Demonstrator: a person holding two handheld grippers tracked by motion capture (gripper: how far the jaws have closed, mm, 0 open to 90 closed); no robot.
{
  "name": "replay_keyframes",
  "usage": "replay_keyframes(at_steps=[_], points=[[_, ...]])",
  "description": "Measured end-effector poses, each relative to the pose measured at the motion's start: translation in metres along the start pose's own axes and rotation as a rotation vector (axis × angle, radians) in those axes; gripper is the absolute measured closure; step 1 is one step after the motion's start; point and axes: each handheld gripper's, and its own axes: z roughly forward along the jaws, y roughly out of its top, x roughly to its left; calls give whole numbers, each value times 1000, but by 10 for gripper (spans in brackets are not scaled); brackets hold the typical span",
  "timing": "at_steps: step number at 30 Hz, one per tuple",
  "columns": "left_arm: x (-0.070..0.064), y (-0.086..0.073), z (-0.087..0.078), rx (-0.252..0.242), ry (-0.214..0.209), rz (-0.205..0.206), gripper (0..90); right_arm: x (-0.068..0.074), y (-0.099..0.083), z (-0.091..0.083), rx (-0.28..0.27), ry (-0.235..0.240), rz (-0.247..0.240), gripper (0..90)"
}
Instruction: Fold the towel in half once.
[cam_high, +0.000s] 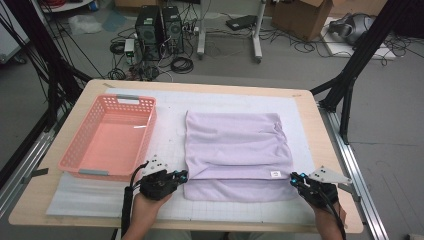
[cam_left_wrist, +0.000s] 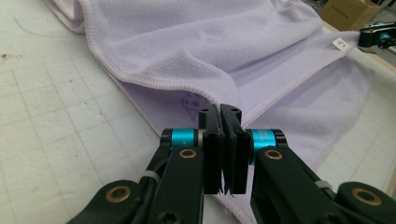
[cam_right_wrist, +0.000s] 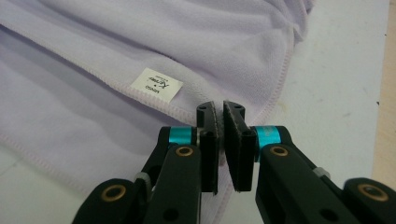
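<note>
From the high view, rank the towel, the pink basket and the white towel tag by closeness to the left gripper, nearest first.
Measured from the left gripper:
1. Lilac towel: its near left corner is right at the jaws.
2. Pink basket: just to the left, its near corner beside the hand.
3. White tag: across the towel, by the right gripper.

On my left side the pink basket is standing as the obstacle, near my left gripper. Bare mat is lying open between basket and purple towel. Beside my right gripper, the table edge is staying free.
</note>
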Motion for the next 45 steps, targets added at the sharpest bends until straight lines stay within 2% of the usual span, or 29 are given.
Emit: replay_keyframes(at_steps=[12,16,19,22,25,27,31,35,37,39,41,42,43,45], points=[[-13,-16,-15,25,-24,-3,874,12,-16,-25,11,4,25,843],[-13,-23,-21,33,-6,-10,894,13,-21,-33,23,2,39,842],[-13,-24,-17,47,6,-1,806,11,-25,-34,29,24,72,807],[-14,-23,-13,54,25,8,680,8,-23,-33,25,13,84,632],[-10,-22,-12,39,34,-5,615,4,-22,-37,-21,-9,114,614],[-8,-19,-10,38,43,5,609,2,-22,-34,-22,-14,122,621],[-14,-19,-3,61,17,49,624,7,-22,-19,18,28,95,636],[-16,-19,4,87,19,58,582,21,-17,-10,25,100,30,627],[-16,-19,6,91,21,60,576,26,-16,-6,41,107,2,634],[-19,-21,9,107,28,83,599,29,-17,0,79,102,-30,659],[-23,-23,13,123,33,139,743,30,-18,2,90,95,-54,696],[-24,-23,12,127,29,153,833,29,-18,1,95,95,-49,765],[-26,-22,12,130,44,162,874,29,-17,0,101,81,-57,804],[-27,-21,8,123,44,159,887,28,-17,-3,102,79,-63,826]])
